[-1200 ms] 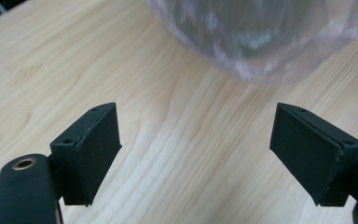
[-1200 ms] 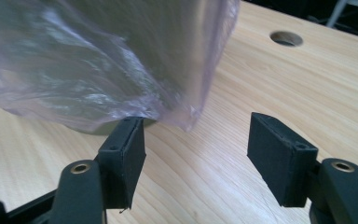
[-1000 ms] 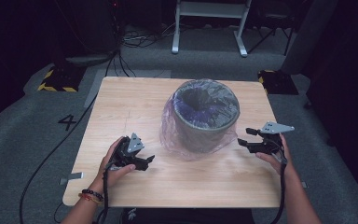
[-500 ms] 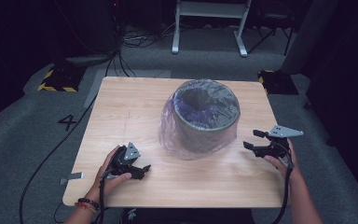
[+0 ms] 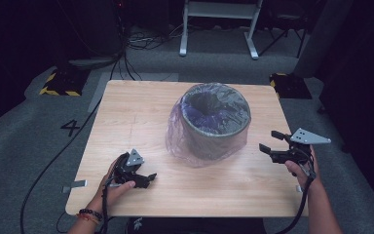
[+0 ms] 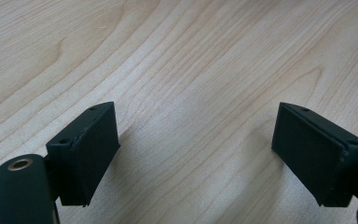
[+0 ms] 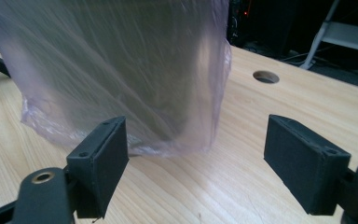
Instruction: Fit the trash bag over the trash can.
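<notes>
bag-lined bin (image 5: pixel 216 122) stood finished on the worktop (image 5: pixel 126 117) — left hand-held gripper (image 5: pixel 143 179) wide open, empty; right hand-held gripper (image 5: pixel 268 150) had just been opening, empty.

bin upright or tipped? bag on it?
Upright. The bin stands on the table, mouth up, with a clear bag lining it and draped over the rim down its sides.

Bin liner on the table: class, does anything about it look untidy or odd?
Yes. The translucent plastic liner is folded over the rim of the grey bin and hangs loose down the outside, bunching in wrinkles on the wooden table at the base, mostly on the left side.
</notes>
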`<state>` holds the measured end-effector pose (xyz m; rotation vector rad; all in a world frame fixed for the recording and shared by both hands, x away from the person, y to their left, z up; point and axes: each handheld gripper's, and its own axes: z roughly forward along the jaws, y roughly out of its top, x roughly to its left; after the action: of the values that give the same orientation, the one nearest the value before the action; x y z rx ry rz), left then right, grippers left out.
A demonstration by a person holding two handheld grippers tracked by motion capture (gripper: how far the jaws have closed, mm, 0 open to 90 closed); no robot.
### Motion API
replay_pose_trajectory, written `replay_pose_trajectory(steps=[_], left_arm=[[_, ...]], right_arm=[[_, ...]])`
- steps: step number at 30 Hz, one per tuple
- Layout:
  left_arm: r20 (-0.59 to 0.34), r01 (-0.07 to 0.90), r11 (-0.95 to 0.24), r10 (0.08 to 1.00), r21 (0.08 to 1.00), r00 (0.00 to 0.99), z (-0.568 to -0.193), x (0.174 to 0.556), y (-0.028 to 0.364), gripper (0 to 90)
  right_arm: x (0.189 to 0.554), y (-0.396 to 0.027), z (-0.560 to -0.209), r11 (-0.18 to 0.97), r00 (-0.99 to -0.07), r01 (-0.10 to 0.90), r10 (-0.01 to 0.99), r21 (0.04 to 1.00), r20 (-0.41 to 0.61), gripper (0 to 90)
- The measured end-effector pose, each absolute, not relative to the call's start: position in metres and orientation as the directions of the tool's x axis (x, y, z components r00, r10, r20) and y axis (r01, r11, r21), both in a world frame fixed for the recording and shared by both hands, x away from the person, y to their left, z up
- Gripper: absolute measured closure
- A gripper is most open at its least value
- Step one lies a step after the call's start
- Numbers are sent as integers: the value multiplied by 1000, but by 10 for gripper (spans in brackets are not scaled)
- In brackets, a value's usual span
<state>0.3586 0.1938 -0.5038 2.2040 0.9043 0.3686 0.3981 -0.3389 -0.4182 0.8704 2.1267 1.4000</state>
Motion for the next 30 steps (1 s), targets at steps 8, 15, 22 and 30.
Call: replay_pose_trajectory(steps=[8, 15, 22, 30], left_arm=[[-6, 495, -500, 700, 711, 714, -504, 359, 194, 142], [-6, 495, -501, 698, 710, 716, -504, 359, 194, 138], [-7, 495, -500, 698, 710, 716, -504, 359, 194, 138], [-6, 494, -502, 698, 710, 716, -504, 360, 194, 134]], right_arm=[[398, -321, -386, 307, -718, 200, 692, 930, -74, 217], [400, -305, -366, 322, -737, 158, 667, 934, -105, 210], [405, -297, -359, 310, -731, 157, 675, 938, -100, 185], [412, -290, -356, 325, -708, 174, 698, 929, -111, 171]])
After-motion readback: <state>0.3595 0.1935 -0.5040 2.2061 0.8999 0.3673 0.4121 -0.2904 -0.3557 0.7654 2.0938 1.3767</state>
